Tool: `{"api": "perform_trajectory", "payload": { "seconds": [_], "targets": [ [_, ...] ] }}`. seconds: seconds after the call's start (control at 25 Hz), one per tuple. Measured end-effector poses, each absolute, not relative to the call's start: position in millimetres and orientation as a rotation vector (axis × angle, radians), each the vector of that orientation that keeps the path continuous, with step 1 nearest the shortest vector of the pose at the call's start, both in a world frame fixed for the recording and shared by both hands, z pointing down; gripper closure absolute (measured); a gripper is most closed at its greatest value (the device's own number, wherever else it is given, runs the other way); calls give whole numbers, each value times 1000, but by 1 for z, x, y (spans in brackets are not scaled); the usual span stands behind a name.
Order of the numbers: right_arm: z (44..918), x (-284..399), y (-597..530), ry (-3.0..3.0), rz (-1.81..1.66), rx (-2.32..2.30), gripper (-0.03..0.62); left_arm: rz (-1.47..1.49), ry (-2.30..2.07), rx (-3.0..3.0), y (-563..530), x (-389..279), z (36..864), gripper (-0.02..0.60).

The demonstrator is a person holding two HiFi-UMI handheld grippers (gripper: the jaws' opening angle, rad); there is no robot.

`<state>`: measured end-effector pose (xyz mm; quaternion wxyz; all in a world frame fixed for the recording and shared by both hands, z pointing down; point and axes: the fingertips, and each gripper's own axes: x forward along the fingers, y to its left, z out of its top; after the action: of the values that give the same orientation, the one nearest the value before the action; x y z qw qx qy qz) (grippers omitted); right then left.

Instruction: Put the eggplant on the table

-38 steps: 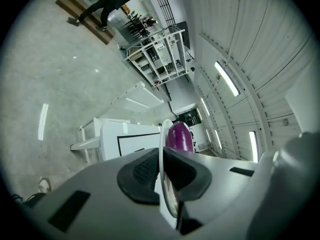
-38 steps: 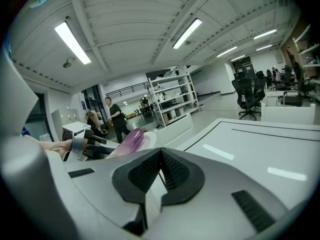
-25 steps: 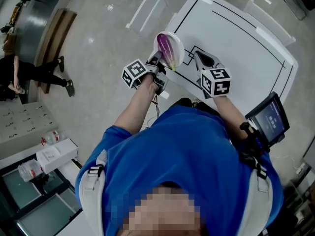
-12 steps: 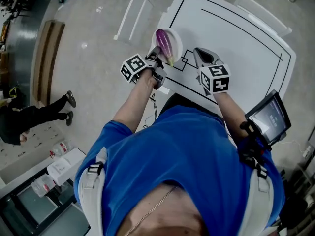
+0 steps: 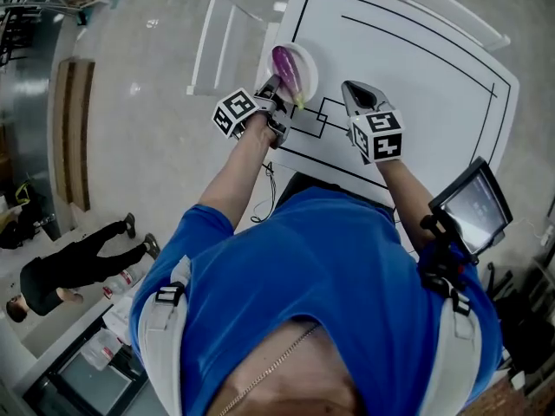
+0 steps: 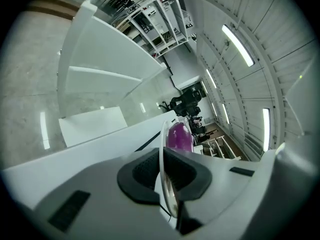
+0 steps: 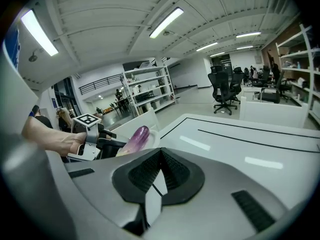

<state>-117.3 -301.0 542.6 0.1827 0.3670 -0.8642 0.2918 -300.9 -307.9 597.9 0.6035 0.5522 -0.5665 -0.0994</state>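
Observation:
A purple eggplant point(image 5: 285, 65) lies on a small white plate point(image 5: 305, 74), which hangs over the near-left corner of the white table point(image 5: 416, 85). My left gripper point(image 5: 276, 92) is shut on the plate's near rim. In the left gripper view the rim point(image 6: 162, 149) runs edge-on between the pads, and the eggplant point(image 6: 177, 136) sits beyond them. To the right of the plate, my right gripper point(image 5: 357, 95) hovers over the table's black lines, shut and holding nothing. The right gripper view shows the eggplant point(image 7: 135, 138) to its left, beside the left gripper's marker cube point(image 7: 87, 120).
A white chair point(image 5: 217, 42) stands off the table's left side and another point(image 5: 451, 11) at its far edge. A small screen point(image 5: 473, 206) sits on my right forearm. A person point(image 5: 78, 263) stands on the floor at far left. Black office chairs point(image 7: 222, 91) stand beyond the table.
Both grippers have moved forward towards the table and a little lower. The plate with the eggplant went along from beside the table's corner to over it.

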Motion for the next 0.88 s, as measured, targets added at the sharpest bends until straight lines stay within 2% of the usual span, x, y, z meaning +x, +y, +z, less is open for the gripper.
{"api": "perform_trajectory", "payload": {
  "seconds": [0.88],
  "targets": [
    [538,-106,-317,-2362,863,1117,592,-108,-1298,1267,-323,-292,613,555]
  ]
}}
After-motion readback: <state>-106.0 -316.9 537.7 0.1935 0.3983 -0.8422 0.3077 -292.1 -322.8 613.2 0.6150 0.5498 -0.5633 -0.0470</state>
